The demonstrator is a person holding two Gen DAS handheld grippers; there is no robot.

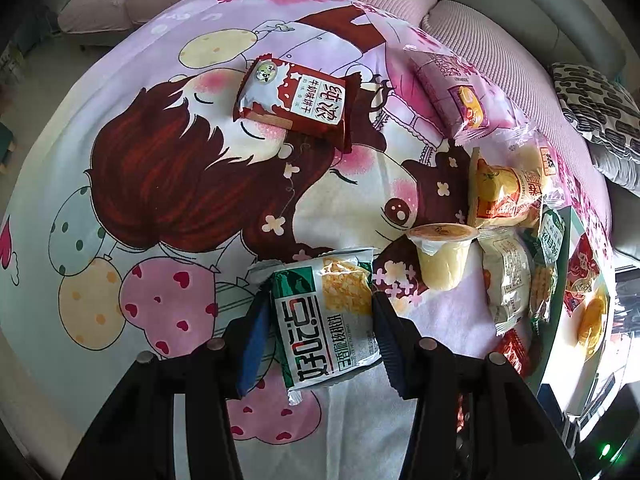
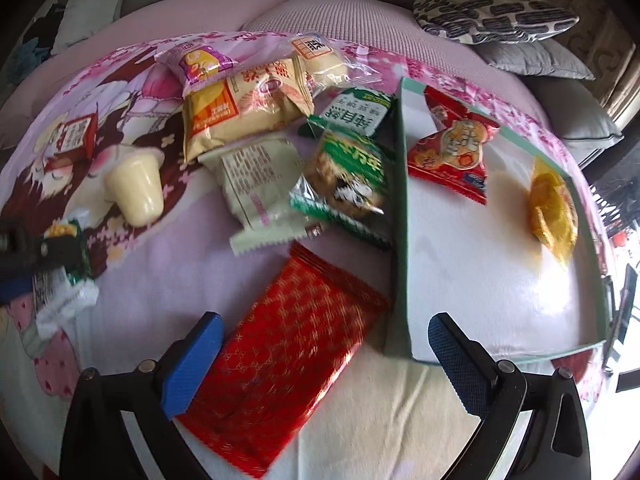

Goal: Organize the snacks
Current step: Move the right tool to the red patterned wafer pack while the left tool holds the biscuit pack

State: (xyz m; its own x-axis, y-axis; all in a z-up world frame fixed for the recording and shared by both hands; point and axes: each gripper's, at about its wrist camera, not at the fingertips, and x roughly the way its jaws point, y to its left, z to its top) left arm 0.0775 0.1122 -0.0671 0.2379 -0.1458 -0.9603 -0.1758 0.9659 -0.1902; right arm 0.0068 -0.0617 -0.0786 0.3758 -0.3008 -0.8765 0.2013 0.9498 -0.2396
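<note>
My left gripper is shut on a green-and-white cracker packet, its blue pads pressed on both sides, low over the cartoon blanket. That packet also shows at the left edge of the right wrist view. My right gripper is open, its fingers either side of a shiny red packet lying on the blanket. A green-rimmed white tray to the right holds a red snack bag and an orange-wrapped snack.
A red milk-biscuit packet lies alone at the far side. A pudding cup, yellow bag, white packet, green packets and pink packet lie heaped left of the tray. Sofa cushions sit behind.
</note>
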